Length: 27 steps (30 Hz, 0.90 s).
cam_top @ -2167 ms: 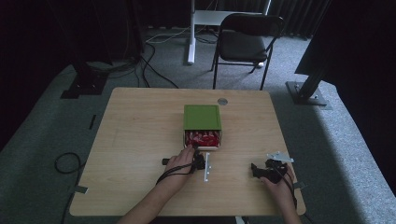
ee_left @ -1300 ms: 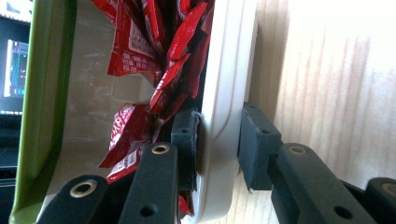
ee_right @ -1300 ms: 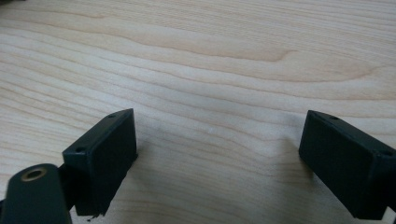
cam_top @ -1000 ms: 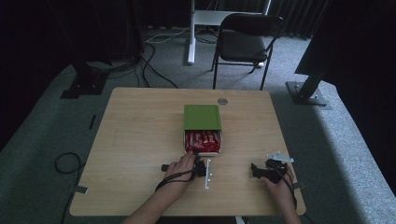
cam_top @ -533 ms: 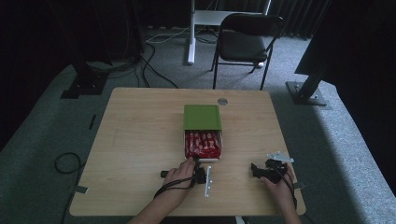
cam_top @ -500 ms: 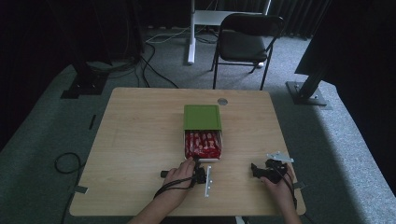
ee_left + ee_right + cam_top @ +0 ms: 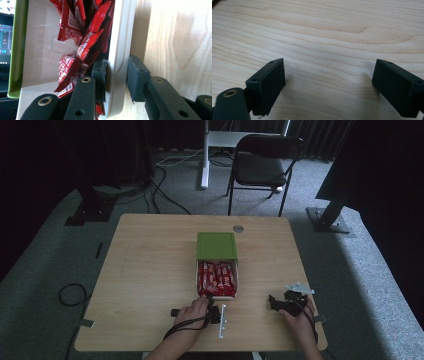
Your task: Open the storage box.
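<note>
Drawer (image 7: 235, 281) of white plastic stands pulled out of its green case (image 7: 216, 245) toward the person, near the middle of the wooden table (image 7: 145, 275). It is packed with red snack packets (image 7: 216, 275), standing on edge and crowded together; their number cannot be counted. The case's green top covers the rear part of the drawer.

One left gripper (image 7: 212, 306) sits at the drawer's near edge, held in the person's left hand (image 7: 192, 311). The left gripper view brings out what the high view leaves too small to tell: the drawer's front wall (image 7: 120, 50) runs between the two black pads (image 7: 136, 77), one pad inside among the red packets (image 7: 85, 47) and one outside over the bare wood, so the claw is clamped on that wall. A small white tab on the drawer floor (image 7: 62, 45) also shows there, as does the green case rim (image 7: 17, 45).

One right gripper (image 7: 281, 303) rests on the table, well apart from the drawer, in the right hand (image 7: 299, 316). Its own view shows its two pads (image 7: 268, 82) spread wide with nothing but wood grain between them.

One folding chair (image 7: 265, 162) stands beyond the table.
</note>
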Each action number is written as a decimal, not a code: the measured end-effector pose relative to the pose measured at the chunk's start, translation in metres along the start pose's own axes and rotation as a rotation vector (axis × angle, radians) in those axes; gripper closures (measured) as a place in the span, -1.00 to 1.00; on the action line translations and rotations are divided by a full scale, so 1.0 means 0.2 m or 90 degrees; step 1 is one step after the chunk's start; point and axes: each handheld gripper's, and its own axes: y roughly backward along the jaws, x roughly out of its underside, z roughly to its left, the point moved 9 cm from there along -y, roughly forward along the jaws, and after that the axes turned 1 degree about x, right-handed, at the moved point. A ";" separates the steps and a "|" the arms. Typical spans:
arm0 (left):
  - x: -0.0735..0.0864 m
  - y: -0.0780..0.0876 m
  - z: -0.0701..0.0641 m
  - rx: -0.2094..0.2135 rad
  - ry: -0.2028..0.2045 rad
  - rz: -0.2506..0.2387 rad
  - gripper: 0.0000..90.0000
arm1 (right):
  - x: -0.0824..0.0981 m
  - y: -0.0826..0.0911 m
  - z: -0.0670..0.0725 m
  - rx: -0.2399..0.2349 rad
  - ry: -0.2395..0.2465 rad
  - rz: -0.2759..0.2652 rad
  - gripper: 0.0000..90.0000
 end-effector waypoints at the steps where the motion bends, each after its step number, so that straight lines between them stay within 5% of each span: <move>1: 0.00 0.00 0.00 0.001 0.001 -0.001 0.59 | 0.00 0.00 0.00 0.000 0.000 0.000 -0.76; 27: -0.04 0.13 -0.08 0.025 0.028 -0.027 0.56 | 0.00 0.00 0.00 0.000 0.001 0.000 -0.76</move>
